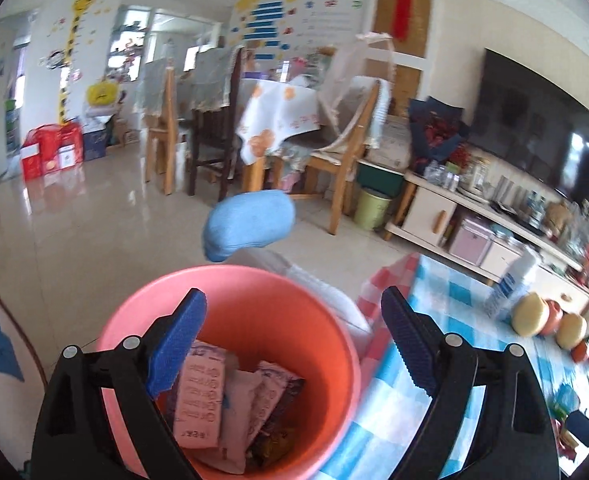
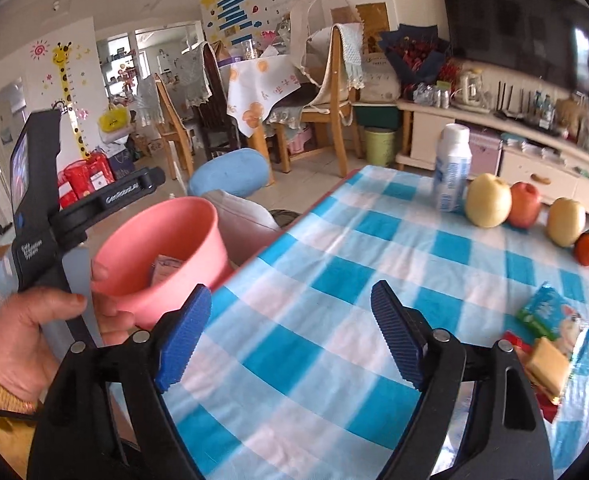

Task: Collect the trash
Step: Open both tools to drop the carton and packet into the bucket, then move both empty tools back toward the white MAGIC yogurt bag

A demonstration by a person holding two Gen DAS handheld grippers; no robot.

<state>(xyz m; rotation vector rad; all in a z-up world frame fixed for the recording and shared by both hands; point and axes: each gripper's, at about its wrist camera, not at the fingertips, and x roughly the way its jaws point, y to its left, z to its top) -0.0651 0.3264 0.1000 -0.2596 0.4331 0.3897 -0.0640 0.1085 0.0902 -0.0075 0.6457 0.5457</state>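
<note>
Both rigs look the same: each hand-held gripper, left (image 1: 292, 340) and right (image 2: 290, 338), has a chunky black plastic frame with round silver rivets at the pivots and ribbed blue finger pads (image 2: 182, 340). The left one's black handle has small white lettering. The person's hand (image 2: 26, 334) shows a mustard-yellow knit cuff.

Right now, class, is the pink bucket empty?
No: the left wrist view looks down into the pink bucket, where several wrappers lie piled on its bottom.
</note>
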